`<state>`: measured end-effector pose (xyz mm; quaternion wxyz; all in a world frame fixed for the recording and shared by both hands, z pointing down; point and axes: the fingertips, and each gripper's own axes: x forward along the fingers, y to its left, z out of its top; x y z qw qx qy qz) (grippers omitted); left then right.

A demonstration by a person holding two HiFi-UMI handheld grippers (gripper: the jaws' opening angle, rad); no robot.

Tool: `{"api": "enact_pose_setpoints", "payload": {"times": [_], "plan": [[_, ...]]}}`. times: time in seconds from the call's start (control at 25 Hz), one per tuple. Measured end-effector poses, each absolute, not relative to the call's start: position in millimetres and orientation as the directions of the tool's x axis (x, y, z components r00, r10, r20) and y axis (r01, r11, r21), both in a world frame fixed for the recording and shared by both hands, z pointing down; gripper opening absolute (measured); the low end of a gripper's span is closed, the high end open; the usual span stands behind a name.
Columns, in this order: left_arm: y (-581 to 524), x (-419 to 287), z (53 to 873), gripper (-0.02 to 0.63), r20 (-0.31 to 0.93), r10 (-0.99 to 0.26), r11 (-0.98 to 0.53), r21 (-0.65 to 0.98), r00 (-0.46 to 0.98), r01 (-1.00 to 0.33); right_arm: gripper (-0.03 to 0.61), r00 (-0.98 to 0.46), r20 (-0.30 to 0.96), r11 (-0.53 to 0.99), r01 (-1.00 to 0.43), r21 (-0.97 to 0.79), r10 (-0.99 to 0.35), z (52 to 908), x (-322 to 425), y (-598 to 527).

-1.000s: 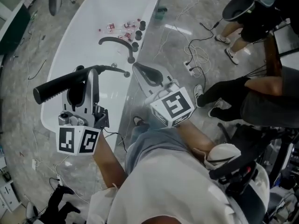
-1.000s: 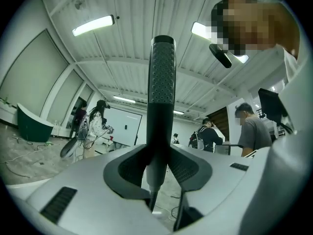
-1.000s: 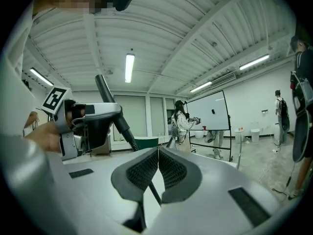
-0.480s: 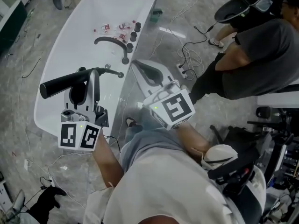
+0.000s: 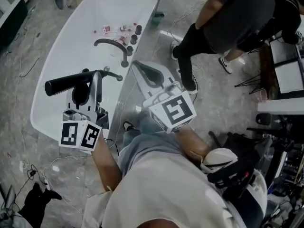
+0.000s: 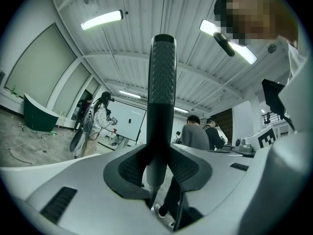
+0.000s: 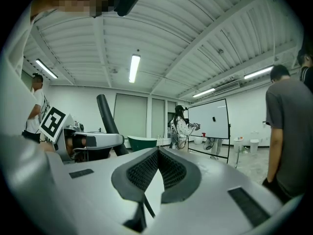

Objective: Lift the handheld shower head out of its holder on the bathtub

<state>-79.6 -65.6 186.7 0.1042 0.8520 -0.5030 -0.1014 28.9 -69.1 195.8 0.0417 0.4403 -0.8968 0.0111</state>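
Note:
My left gripper (image 5: 94,76) is shut on the black handheld shower head (image 5: 71,82), which lies crosswise above the white bathtub (image 5: 57,56), away from the tub's rim. In the left gripper view the textured handle (image 6: 162,77) stands upright with the pads (image 6: 131,169) pressed on its lower end, and a thin hose (image 6: 152,200) hangs below. My right gripper (image 5: 144,71) hovers beside it over the tub's near right edge. Its jaws (image 7: 157,156) are shut with nothing between them. From the right gripper view, the shower head (image 7: 106,114) shows at the left.
A black curved spout (image 5: 112,43) and several round knobs (image 5: 135,33) sit on the tub's far rim, with small packets (image 5: 111,29) nearby. A person in dark clothes (image 5: 228,18) stands on the floor right of the tub. Cables (image 5: 28,170) lie on the floor.
The person in dark clothes has walked from the right to stand close by the tub. My left gripper has kept its hold on the shower head. The right gripper has hardly shifted.

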Motion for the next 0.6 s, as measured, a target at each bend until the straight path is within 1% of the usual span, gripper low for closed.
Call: {"api": "enact_pose_setpoints", "payload": {"times": [0.36,0.6], "plan": [[-66,-71,189,0.149,-0.055,-0.882,-0.465,0.27,0.469,-0.843,0.015,-0.596,0.105,0.6,-0.8,0.007,-0.796,198,41,-73],[-66,-74,186,0.149,-0.055,-0.883,-0.462,0.271,0.465,-0.845,0.015,-0.611,0.084,0.613,-0.79,0.001,-0.787,193,39,-73]]}}
